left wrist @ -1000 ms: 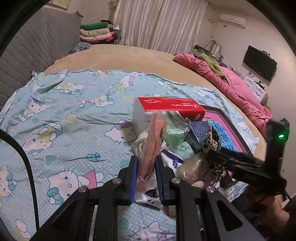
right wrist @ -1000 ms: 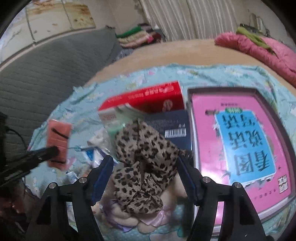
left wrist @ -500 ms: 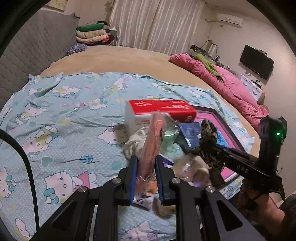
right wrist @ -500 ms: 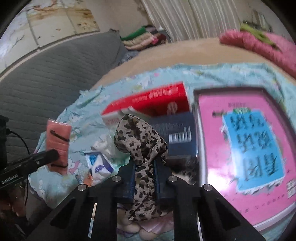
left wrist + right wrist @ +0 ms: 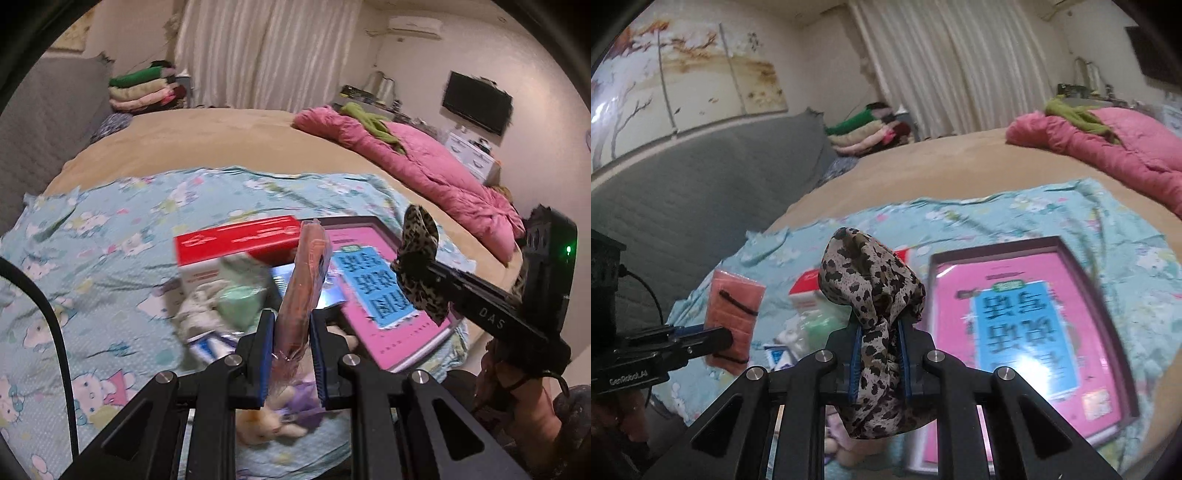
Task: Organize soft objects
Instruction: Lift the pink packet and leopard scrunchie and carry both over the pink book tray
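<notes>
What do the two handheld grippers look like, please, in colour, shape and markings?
Both are black angular frames with silver bolts and blue finger pads. The left gripper trails a black cable; the right gripper has a boxy rear block with a green light and white lettering along its side.

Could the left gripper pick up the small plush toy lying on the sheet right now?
Probably not. The left gripper is shut on an orange packet, so its jaws are occupied. The plush toy lies just below it, otherwise unobstructed.

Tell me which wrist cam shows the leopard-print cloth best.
Right wrist: the leopard-print cloth sits dead centre, pinched in the right tongs, spots sharp. Left wrist shows it only small, at the right edge, side-on, draped over those tongs.
</notes>
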`<state>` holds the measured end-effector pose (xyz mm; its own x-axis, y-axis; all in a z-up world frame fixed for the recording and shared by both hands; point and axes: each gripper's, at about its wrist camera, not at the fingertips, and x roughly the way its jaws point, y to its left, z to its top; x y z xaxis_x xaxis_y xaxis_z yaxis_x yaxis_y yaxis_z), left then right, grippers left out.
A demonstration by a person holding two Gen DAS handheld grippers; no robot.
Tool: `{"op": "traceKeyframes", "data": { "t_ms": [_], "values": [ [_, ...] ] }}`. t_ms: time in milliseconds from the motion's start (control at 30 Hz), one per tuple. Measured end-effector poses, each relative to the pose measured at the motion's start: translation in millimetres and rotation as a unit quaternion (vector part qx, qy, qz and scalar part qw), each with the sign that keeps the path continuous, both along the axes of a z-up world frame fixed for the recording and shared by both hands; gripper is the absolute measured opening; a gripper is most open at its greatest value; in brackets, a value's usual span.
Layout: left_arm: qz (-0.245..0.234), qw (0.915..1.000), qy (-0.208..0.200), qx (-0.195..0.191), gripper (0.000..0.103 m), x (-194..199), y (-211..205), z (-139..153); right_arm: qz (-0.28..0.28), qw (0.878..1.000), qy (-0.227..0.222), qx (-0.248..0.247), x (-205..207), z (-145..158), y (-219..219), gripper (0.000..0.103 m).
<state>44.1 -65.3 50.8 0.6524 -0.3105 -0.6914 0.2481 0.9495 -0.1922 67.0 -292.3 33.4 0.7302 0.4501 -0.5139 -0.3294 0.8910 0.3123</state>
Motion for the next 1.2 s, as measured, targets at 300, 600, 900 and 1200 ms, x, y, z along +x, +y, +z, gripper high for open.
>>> {"op": "traceKeyframes", "data": {
  "t_ms": [300, 600, 900, 1200],
  "values": [
    [-0.058, 0.9980, 0.022, 0.012, 0.019, 3.1, -74.1, -3.7, -0.067, 0.998, -0.009, 0.018, -8.5, 3.8, -57.5, 0.017],
    [-0.098, 0.9931, 0.052, 0.037, 0.019, 18.9, -136.2, -20.9, -0.136, 0.991, 0.016, -0.005, 1.7, -16.5, -99.0, 0.017],
    [-0.107, 0.9870, 0.112, 0.045, 0.019, 47.6, -166.0, -59.6, -0.149, 0.986, 0.074, -0.027, 17.3, -45.8, -111.1, 0.017],
    [-0.105, 0.9822, 0.148, 0.049, 0.019, 62.5, -174.4, -89.4, -0.157, 0.979, 0.116, -0.065, 24.9, -70.6, -114.2, 0.018]
  ]
}}
